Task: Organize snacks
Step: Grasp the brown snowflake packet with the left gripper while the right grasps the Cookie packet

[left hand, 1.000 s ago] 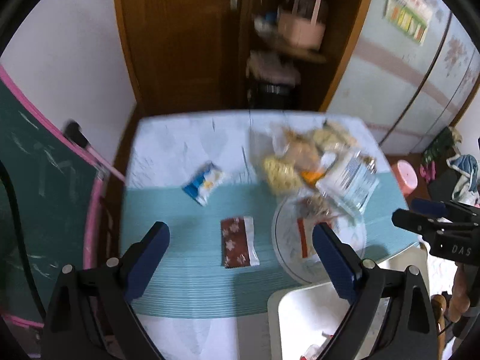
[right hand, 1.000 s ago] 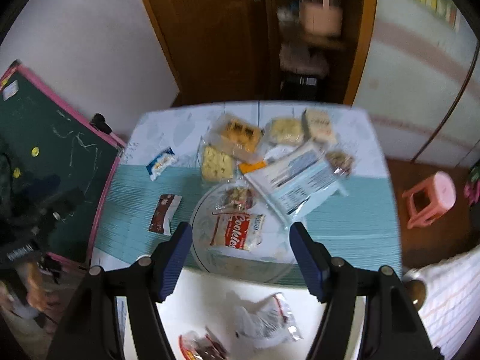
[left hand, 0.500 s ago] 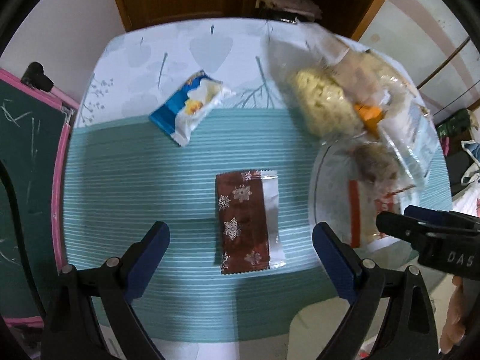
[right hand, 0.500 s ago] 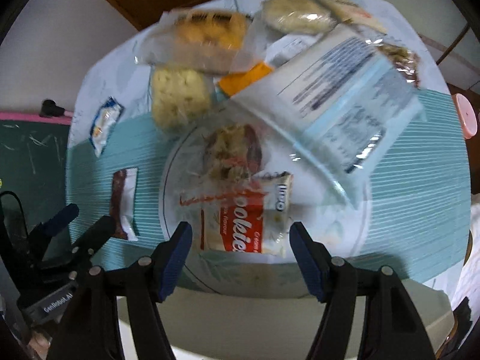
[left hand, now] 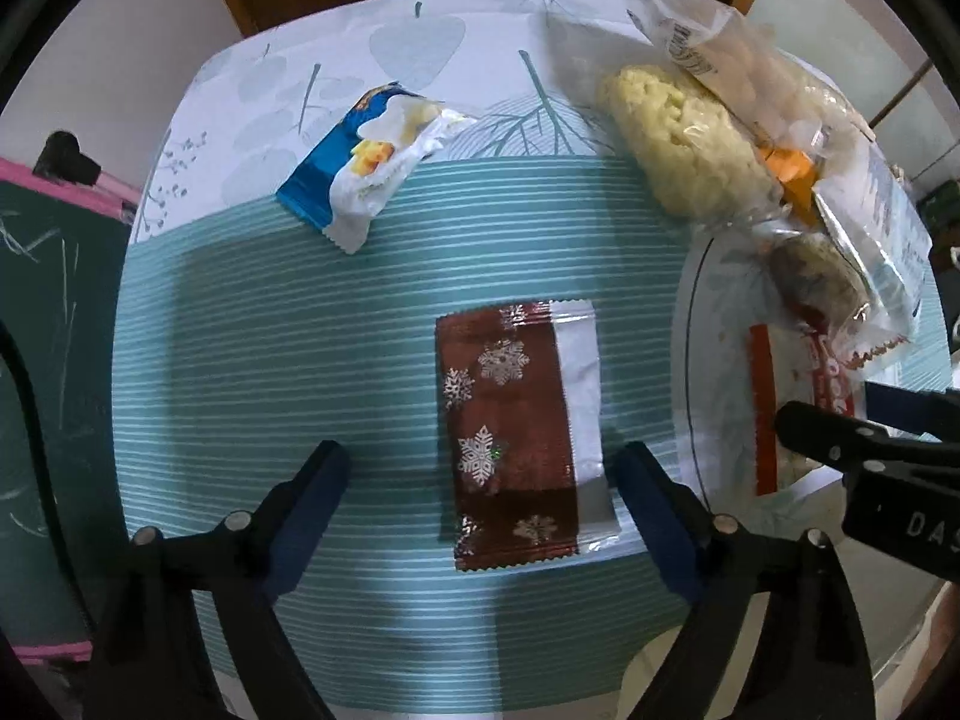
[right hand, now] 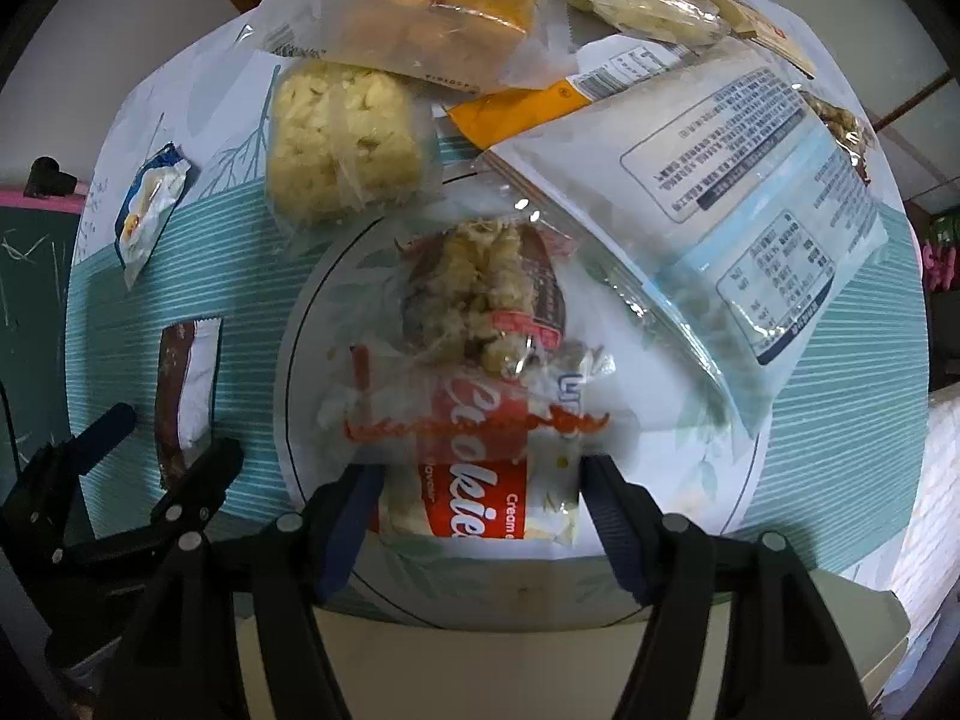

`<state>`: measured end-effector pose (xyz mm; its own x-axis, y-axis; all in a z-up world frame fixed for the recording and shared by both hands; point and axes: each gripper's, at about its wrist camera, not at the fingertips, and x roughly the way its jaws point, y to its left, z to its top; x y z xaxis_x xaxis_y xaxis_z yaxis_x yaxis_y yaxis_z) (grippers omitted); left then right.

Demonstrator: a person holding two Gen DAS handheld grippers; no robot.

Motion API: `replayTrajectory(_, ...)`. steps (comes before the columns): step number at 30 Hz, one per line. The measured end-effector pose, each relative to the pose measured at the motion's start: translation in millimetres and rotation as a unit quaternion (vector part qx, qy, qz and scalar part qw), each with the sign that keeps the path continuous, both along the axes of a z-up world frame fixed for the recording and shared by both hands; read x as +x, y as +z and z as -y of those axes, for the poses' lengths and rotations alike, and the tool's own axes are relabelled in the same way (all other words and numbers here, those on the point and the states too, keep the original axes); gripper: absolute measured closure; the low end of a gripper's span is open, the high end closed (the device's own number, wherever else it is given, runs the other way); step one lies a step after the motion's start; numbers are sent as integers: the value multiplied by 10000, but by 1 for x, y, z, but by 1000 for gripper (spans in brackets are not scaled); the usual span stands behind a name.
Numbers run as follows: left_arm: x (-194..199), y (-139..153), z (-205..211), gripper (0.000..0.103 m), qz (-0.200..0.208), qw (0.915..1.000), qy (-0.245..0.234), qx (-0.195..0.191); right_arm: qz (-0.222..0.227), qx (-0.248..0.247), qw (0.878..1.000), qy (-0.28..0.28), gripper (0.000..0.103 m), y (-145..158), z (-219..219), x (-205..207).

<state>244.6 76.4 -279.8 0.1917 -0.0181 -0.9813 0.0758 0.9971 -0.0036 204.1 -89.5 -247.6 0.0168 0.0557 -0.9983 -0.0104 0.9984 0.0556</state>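
Note:
A brown snowflake-printed packet point(left hand: 510, 420) lies flat on the teal striped tablecloth. My left gripper point(left hand: 480, 462) points down over its near end with the jaws closing. The packet lies between the fingers and the pads stand clear of it. A red and white cookies packet point(right hand: 474, 516) lies on a white plate point(right hand: 288, 372), partly under a clear packet of crumbly cake point(right hand: 486, 288). My right gripper point(right hand: 477, 474) straddles the cookies packet, jaws closing, pads close beside its edges without squeezing it.
A blue and white packet point(left hand: 366, 162) lies at the far left. A yellow puffed-cake pack point(left hand: 678, 144), a bread pack point(right hand: 420, 6) and a large pale blue bag point(right hand: 720, 180) crowd the far side and overlap the plate. A pink-framed chalkboard point(left hand: 36, 300) stands left.
Both grippers have come down close to the table and now point steeply down. The brown packet now sits between the left fingers and the cookies packet between the right. The left jaws have narrowed.

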Motion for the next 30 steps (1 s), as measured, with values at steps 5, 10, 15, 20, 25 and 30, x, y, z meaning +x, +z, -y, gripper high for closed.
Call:
replayTrajectory(5, -3, 8, 7, 66, 152, 9999, -63, -22, -41, 365, 9993, -88, 52, 4, 10, 0)
replayTrajectory(10, -9, 19, 13, 69, 392, 9992, -27, 76, 71, 613, 9981, -34, 53, 6, 15, -5)
replayTrajectory(15, -25, 54, 23, 69, 912, 9958, -7, 111, 362, 1004, 9943, -81, 53, 24, 23, -15)
replayTrajectory(20, -50, 110, 25, 69, 1481, 9889, -67, -66, 797, 1411, 9867, -128, 53, 62, 34, -27)
replayTrajectory(25, -90, 172, 32, 69, 2083, 9772, -228, -336, 1653, 1732, 9708, -178, 53, 128, 57, -50)
replayTrajectory(30, -140, 207, 45, 69, 2498, 9657, -436, -563, 2483, 1636, 9546, -166, 53, 181, 88, -107)
